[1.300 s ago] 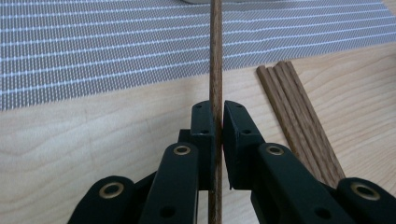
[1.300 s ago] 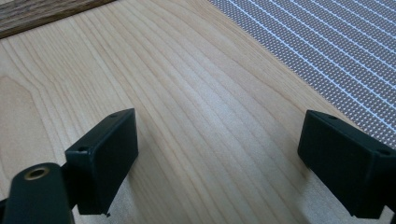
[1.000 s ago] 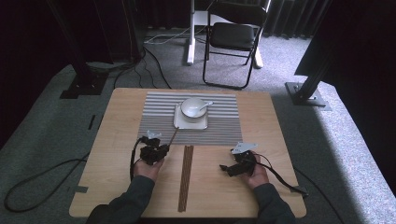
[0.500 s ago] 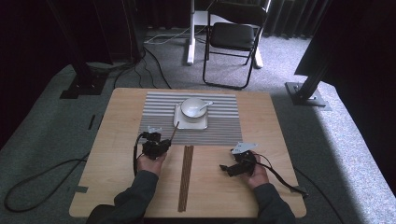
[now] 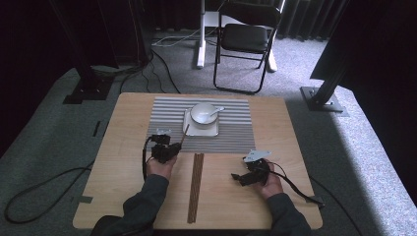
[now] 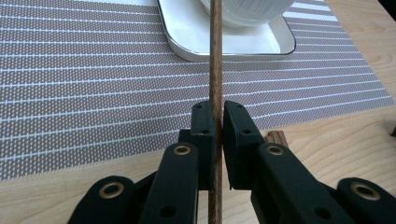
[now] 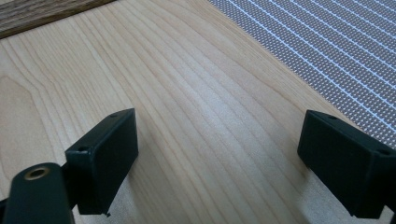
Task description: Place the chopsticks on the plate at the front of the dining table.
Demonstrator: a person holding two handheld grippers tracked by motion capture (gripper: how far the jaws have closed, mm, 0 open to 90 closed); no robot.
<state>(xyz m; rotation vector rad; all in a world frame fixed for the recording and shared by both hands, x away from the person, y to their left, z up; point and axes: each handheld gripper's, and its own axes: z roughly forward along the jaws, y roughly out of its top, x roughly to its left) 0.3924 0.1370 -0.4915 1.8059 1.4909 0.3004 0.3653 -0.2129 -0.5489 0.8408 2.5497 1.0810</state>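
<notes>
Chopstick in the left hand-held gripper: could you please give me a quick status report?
Left hand-held gripper shut on chopstick, tip over white tray. Right hand-held gripper open over bare table. Nothing in the way.

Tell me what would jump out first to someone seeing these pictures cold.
Probably the left gripper, its jaws shut on a thin brown chopstick that points toward the white bowl on its white tray, mid-table on the grey striped placemat. Next, the remaining dark chopsticks lying on the bare wood between the person's hands, while the right gripper hangs open over the table.
</notes>
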